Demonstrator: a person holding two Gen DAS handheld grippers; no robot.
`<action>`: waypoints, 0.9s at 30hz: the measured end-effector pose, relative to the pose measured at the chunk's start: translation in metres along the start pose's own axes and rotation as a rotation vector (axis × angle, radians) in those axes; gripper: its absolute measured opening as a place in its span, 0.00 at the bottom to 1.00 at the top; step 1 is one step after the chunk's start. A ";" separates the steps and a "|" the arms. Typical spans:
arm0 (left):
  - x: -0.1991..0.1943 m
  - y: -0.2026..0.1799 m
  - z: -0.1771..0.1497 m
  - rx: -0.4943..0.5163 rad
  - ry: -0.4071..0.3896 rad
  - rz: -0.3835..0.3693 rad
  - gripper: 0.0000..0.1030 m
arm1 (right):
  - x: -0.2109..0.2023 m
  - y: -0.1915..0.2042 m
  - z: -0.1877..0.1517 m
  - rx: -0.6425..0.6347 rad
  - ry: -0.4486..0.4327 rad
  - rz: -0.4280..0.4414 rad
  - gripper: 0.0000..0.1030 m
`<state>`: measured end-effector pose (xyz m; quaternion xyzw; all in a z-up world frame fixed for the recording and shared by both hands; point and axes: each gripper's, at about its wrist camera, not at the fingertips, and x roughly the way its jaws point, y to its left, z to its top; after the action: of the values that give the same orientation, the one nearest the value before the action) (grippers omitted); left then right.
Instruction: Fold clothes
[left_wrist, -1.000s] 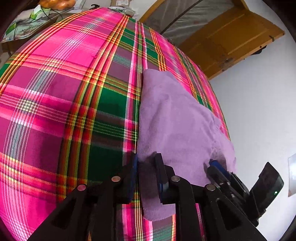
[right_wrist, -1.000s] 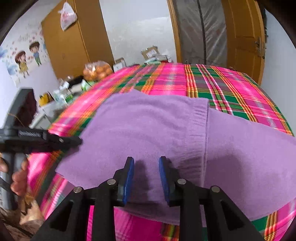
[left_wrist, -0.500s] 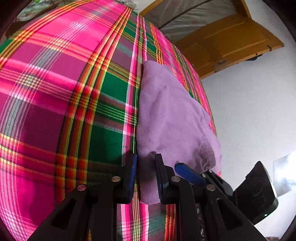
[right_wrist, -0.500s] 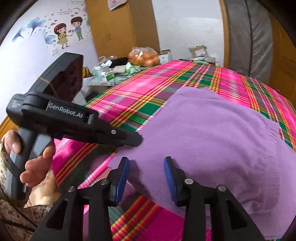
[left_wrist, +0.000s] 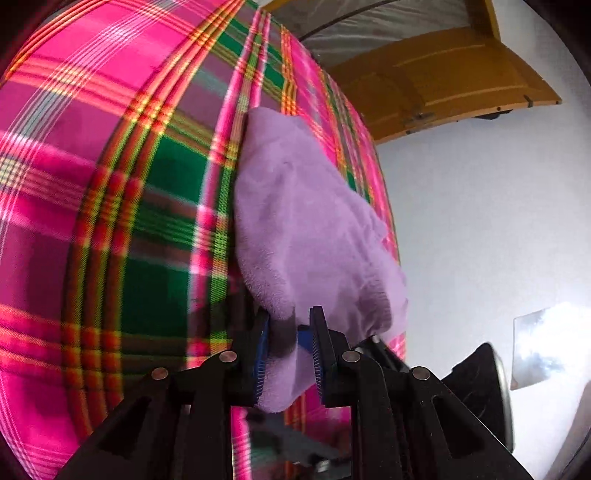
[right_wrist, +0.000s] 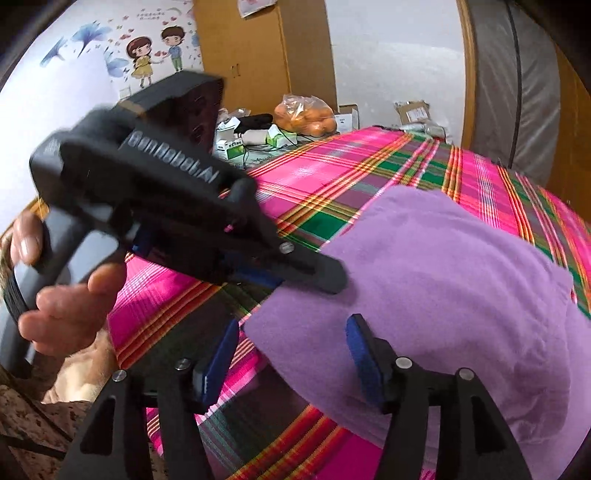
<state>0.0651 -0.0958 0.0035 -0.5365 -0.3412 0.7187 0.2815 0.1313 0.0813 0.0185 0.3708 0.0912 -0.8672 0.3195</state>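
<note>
A: Since the earlier frame the right claw (right_wrist: 291, 356) has just been opening; now it is spread over the purple garment's (right_wrist: 443, 295) near corner, pressing nothing.

B: The left claw (left_wrist: 286, 341) pinches that corner on the plaid bed (left_wrist: 147, 192). Close the right only with cloth between its pads, then lift evenly.

Left claw (right_wrist: 325, 277) body is blurring with motion in the right wrist view, its tips hiding behind one another. Purple garment (right_wrist: 443, 295) is running off frame right; plaid cloth (left_wrist: 110, 221) is smearing.
</note>
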 end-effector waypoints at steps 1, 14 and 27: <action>0.001 -0.001 0.001 -0.002 0.005 -0.005 0.20 | 0.002 0.002 0.000 -0.009 0.002 -0.011 0.59; 0.007 0.005 0.015 -0.055 0.020 -0.047 0.20 | 0.012 -0.014 0.003 0.028 0.017 -0.094 0.42; 0.009 0.018 0.061 -0.095 -0.072 0.055 0.29 | -0.001 -0.041 0.005 0.123 -0.041 -0.016 0.22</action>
<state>0.0035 -0.1114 -0.0044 -0.5322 -0.3698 0.7281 0.2235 0.1029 0.1119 0.0196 0.3711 0.0339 -0.8812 0.2908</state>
